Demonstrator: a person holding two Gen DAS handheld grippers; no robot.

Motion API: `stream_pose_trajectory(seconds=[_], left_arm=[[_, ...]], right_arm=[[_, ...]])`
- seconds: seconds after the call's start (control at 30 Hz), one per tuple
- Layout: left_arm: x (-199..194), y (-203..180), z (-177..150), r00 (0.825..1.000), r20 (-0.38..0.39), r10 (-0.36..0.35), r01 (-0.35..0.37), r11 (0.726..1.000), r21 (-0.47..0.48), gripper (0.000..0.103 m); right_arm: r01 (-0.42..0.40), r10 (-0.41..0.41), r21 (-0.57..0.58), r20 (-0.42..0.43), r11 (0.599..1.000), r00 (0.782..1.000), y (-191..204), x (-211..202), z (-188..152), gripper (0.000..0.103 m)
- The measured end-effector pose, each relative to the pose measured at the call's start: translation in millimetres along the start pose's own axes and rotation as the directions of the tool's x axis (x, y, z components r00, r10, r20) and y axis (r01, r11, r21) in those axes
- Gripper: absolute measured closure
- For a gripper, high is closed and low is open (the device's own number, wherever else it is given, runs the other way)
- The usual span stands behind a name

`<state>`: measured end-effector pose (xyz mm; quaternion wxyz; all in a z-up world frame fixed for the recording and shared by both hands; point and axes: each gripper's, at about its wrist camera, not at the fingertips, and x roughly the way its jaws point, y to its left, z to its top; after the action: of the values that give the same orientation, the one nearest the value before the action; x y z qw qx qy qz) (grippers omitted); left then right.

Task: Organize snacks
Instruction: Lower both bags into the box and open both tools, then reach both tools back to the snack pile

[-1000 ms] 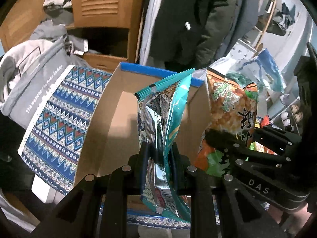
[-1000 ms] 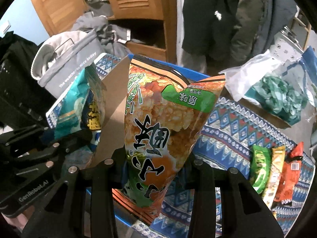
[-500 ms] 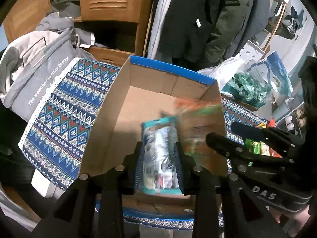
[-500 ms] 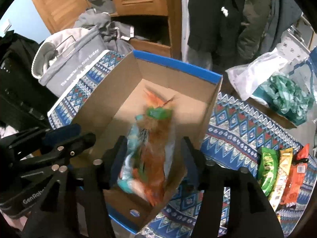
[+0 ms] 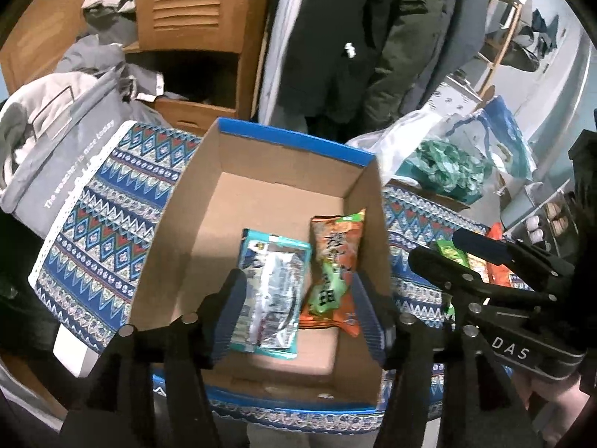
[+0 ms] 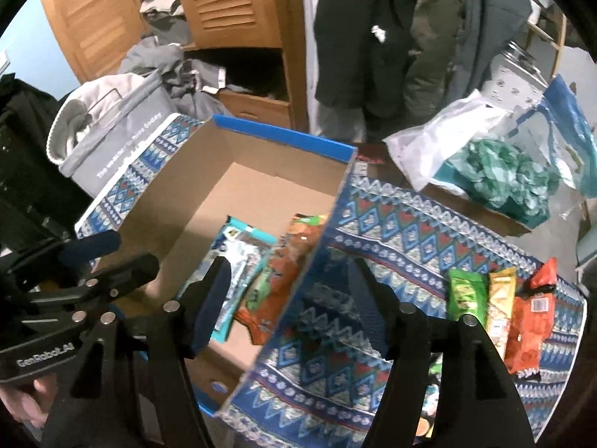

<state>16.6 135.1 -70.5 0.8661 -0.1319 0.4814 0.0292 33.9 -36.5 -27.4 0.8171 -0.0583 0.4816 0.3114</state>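
An open cardboard box [image 5: 209,254] with a blue rim stands on the patterned cloth. A teal snack bag [image 5: 272,291] and an orange rice-cracker bag [image 5: 334,272] lie flat side by side on its floor. They also show in the right wrist view: the teal bag [image 6: 238,257], the orange bag [image 6: 283,276]. My left gripper [image 5: 298,306] is open and empty above the box. My right gripper [image 6: 287,306] is open and empty over the box's right wall [image 6: 321,261]. A green [image 6: 466,291], a yellow [image 6: 500,298] and a red-orange snack pack [image 6: 530,317] lie on the cloth to the right.
A grey fabric basket [image 5: 56,149] of clothes stands left of the box. A clear plastic bag with green contents [image 6: 496,175] lies at the back right. A wooden cabinet [image 5: 194,11] and hanging dark coats [image 5: 358,37] are behind the table.
Both grippers opened and let go of their bags. The teal and orange bags dropped into the box and now lie flat. Both grippers have risen, and the right one has shifted right.
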Motion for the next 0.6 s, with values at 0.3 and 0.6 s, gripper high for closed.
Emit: stream_pose_trajectory(seconds=[0.3,0.6], left_arm=[[-0.7,-30.9,-3.6,1.000,-0.013,-0.023,0.023,0.999,0.045,0.037],[5.0,-68.1,-12.6,0.996,-0.053,-0.066,0.071,0.992,0.101,0.036]], right_arm=[[0.054,-0.055,0.041,0.018,0.998,0.998,-39.6,-20.7,-19.0,0.033],[0.119,-0.120,0.066,0.007,0.991,0.993,-77.9,-36.0,-47.6,0.030]])
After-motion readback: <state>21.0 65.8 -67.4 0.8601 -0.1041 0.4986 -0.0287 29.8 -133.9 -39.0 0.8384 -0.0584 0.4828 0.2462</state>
